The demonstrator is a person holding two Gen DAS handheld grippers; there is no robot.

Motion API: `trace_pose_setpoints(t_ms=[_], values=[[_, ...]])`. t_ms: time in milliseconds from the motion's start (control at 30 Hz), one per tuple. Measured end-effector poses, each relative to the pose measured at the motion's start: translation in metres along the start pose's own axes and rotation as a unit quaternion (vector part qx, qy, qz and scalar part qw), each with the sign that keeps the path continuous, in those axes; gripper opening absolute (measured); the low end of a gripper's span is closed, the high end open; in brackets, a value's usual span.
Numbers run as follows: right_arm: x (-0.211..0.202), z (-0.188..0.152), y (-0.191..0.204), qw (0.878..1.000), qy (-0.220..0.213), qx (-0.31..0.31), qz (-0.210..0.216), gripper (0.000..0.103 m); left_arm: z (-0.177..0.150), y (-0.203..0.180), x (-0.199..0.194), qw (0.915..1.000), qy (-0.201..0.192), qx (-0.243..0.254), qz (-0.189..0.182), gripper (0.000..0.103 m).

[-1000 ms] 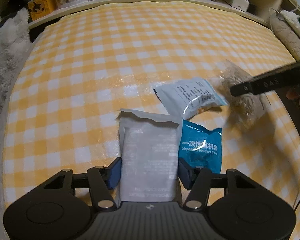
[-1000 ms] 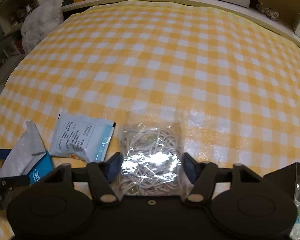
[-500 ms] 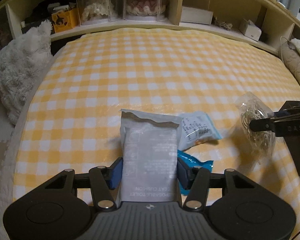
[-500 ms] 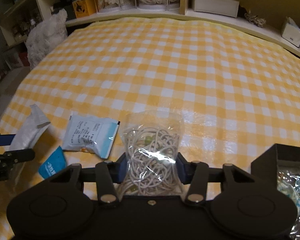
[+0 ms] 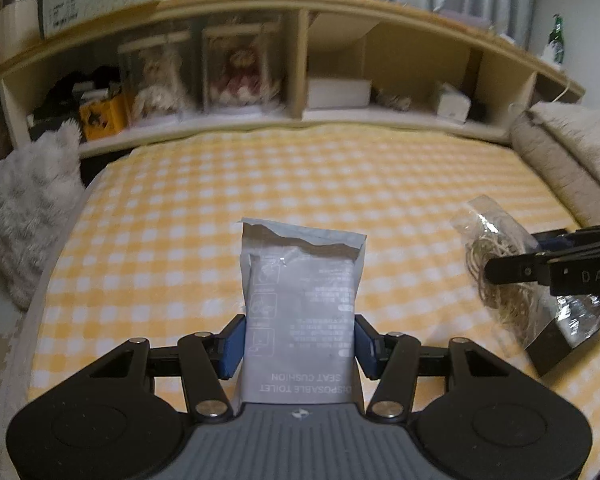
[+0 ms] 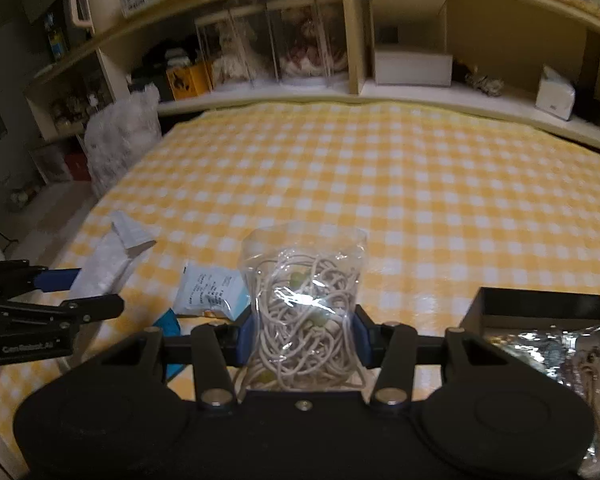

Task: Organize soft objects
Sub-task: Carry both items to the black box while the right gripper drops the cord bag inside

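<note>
Both packets are being carried higher above the yellow checked bed (image 5: 340, 184) than a second ago, when each was lying on the cover between blue pads; the shelving behind is now being brought into both views. The right tool's (image 6: 302, 338) jaws were closing during that second and are now being pressed against the clear bag of cord (image 6: 302, 300), which is being held upright, clamped at its lower half. The left tool (image 5: 299, 344) is being kept clenched on the grey seat-cushion packet (image 5: 300, 312), which is being held upright with its torn top edge uppermost.

From the left wrist view, the clear bag is being seen at the right, gripped by the right tool above a black box (image 5: 556, 344). From the right wrist view, that box (image 6: 540, 304) is being shown just right of the tool, with a shiny foil packet (image 6: 572, 356) lying in it. A white and pale-blue sachet (image 6: 210, 292) is being left on the cover just left of the clear bag, with a teal packet (image 6: 168, 326) beside it, partly hidden by the tool. A fluffy grey cushion (image 5: 28, 216) is being seen at the bed's left edge.
</note>
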State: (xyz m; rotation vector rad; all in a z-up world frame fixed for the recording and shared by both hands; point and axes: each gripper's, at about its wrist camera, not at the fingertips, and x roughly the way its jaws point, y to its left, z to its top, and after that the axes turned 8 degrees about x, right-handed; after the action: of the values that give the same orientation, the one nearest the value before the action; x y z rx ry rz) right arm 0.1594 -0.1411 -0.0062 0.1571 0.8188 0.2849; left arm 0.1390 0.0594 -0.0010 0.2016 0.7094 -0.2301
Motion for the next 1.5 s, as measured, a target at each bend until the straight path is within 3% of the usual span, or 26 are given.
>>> trace_pose_setpoints(t_ms=[433, 867, 1200, 1500], values=[[-0.077, -0.005, -0.037, 0.999, -0.049, 0.007, 0.004, 0.049, 0.017, -0.054, -0.027, 0.9985, -0.040, -0.020, -0.032, 0.056], [-0.134, -0.010, -0.127, 0.995, -0.079, 0.035, -0.045, 0.049, 0.058, -0.153, -0.018, 0.9940, -0.063, 0.019, -0.088, 0.056], [-0.141, -0.019, -0.196, 0.991, -0.079, 0.069, -0.088, 0.049, 0.074, -0.218, 0.013, 0.9892, -0.063, 0.012, -0.132, 0.056], [-0.115, -0.018, -0.222, 0.991, -0.053, 0.073, -0.102, 0.049, 0.077, -0.243, 0.038, 0.9884, -0.046, 0.027, -0.142, 0.056]])
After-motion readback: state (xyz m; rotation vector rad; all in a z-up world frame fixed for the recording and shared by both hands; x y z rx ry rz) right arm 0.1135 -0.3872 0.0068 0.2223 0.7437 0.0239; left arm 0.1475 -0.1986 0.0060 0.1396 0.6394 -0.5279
